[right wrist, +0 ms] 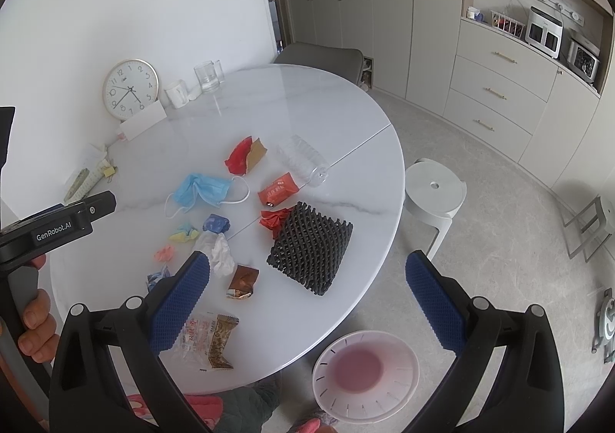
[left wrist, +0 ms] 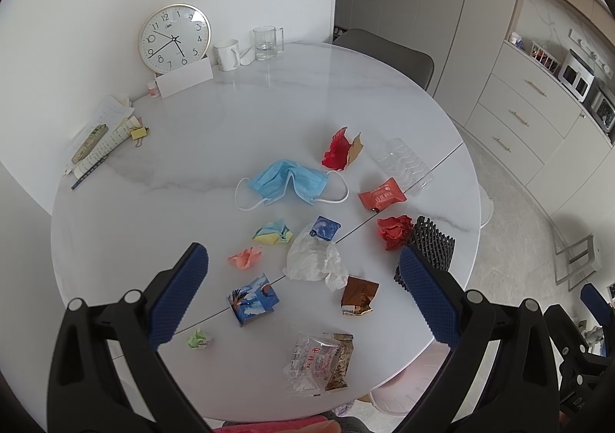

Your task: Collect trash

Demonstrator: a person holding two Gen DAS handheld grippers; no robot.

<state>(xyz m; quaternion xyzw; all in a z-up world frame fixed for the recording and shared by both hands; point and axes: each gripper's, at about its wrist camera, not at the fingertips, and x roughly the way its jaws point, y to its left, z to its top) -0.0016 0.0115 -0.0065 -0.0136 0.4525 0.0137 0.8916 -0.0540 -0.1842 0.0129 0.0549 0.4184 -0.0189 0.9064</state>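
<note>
1. While both tools hover above the table [left wrist: 161, 164], nothing is collected yet: the left gripper [left wrist: 303, 298] and right gripper [right wrist: 307, 302] are spread wide and empty.
2. Trash lies scattered on the near half: a blue mask [left wrist: 288, 183], a white tissue [left wrist: 315, 260], a clear snack wrapper [left wrist: 319, 362] and a black foam net [right wrist: 309, 250].
3. Off the near edge, on the floor, a pink bin [right wrist: 365, 375] waits, apparently empty.
4. Next, I judge, 1 gripper must descend and pinch a near piece, likely the wrapper.
</note>
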